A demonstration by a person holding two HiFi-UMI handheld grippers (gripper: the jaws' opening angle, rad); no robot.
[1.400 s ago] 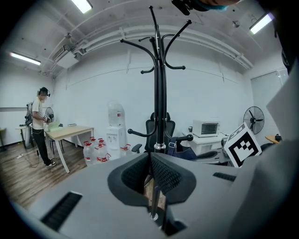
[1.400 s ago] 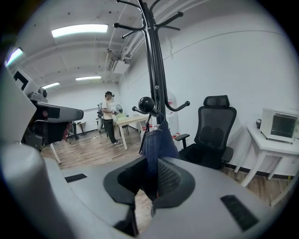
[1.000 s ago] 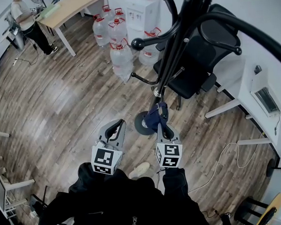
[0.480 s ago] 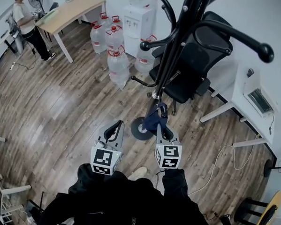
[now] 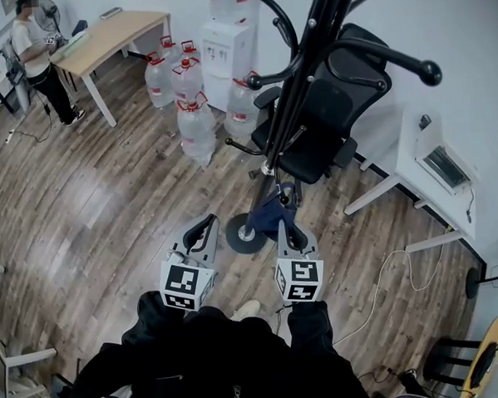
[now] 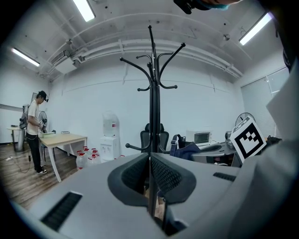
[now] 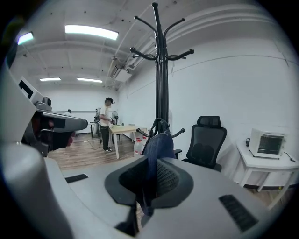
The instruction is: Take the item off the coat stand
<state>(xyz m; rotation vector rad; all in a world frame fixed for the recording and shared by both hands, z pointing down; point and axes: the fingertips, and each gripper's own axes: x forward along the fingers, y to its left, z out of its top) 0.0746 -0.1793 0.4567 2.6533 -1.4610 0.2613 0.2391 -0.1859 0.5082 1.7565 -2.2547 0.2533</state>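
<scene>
While the right gripper (image 5: 289, 230) has its jaws clamped on the dark blue fabric item (image 5: 276, 209), that item sits low against the coat stand (image 5: 295, 100), just at twelve o'clock from the jaws and above the stand's round base (image 5: 244, 234). The right gripper view shows its strap loops up beside the short lower hooks; whether they have cleared a hook I cannot tell. The left gripper (image 5: 205, 227) hangs empty at nine o'clock from the right one, jaws together on nothing.

I judge the lift-off itself to be the step in hand: the grip is made, the item not plainly free. The next move likely calls for raising the straps over the hook tip, then drawing the item back toward the person at six o'clock.

Room is tight ahead: the office chair (image 5: 320, 124) stands just behind the pole at one o'clock, a lower hook arm (image 5: 244, 144) juts toward eleven, and water bottles (image 5: 197, 126) cluster beyond it. A white worktop (image 5: 413, 156) closes off three o'clock. Bare wooden floor (image 5: 108, 210) lies open from seven to ten o'clock.
</scene>
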